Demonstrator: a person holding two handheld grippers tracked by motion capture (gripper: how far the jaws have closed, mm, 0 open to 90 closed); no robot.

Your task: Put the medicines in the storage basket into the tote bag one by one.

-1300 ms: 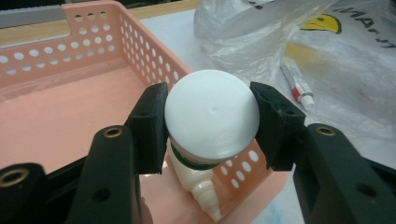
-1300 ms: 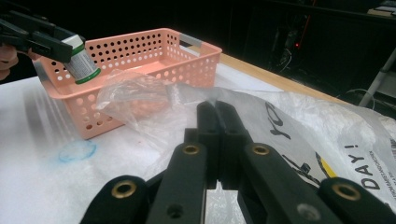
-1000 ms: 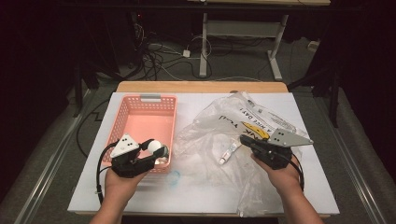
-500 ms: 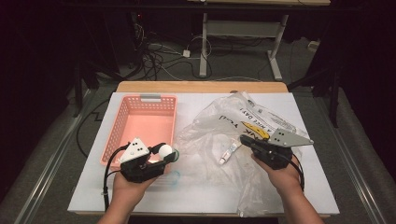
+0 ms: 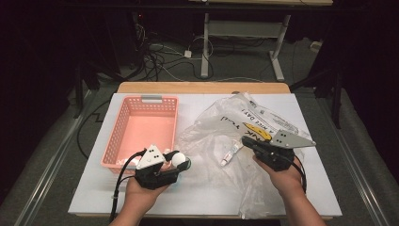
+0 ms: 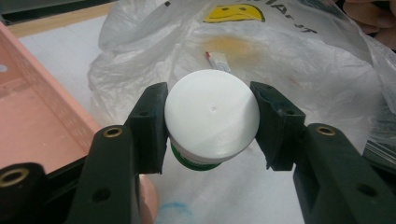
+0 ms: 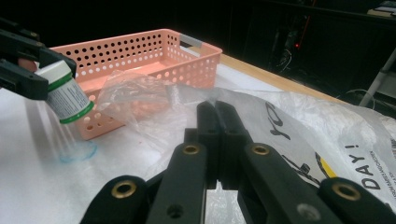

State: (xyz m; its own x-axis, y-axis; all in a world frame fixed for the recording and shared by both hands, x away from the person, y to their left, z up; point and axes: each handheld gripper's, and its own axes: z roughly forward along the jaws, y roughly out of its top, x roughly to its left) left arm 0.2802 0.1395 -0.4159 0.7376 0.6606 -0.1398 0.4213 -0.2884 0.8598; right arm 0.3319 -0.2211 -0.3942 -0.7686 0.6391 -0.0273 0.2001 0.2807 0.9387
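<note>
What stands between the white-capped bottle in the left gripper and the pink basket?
Nothing visible does. The left gripper holds the white-capped bottle clear of the table, just beside the pink basket, whose open top is unblocked.

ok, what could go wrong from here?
1. The left gripper holds the jar only by its round white cap, tilted in the right gripper view; it could slip or swivel.
2. The right gripper pinches the bag; a tug might drag the tube inside.
</note>
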